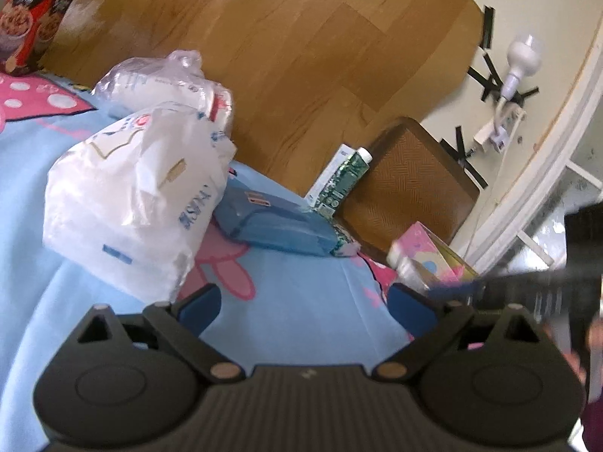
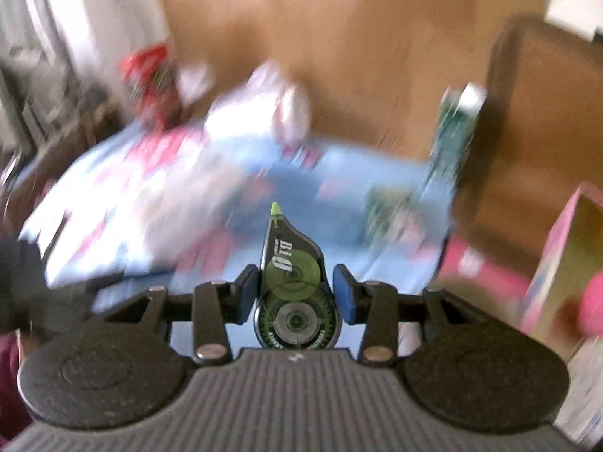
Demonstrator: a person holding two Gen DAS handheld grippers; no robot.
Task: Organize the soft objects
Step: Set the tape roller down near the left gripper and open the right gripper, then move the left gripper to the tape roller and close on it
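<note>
In the left wrist view my left gripper (image 1: 303, 307) is open and empty above a light blue cartoon blanket (image 1: 309, 301). A white plastic pack (image 1: 139, 203) lies just ahead to the left, with a clear plastic pack (image 1: 166, 83) behind it. A blue tissue pack (image 1: 275, 222) lies ahead at centre. The right gripper's dark body (image 1: 527, 290) reaches in from the right. In the blurred right wrist view my right gripper (image 2: 296, 290) is shut on a black and green correction tape dispenser (image 2: 294, 286), tip pointing forward over the blanket (image 2: 339, 177).
A red cereal box (image 1: 30, 15) stands at the far left. A green and white carton (image 1: 339, 177) leans by a brown woven chair (image 1: 407, 188). A pink open box (image 1: 433, 260) sits at the right, also in the right wrist view (image 2: 561, 263). Wooden floor (image 1: 301, 56) lies beyond.
</note>
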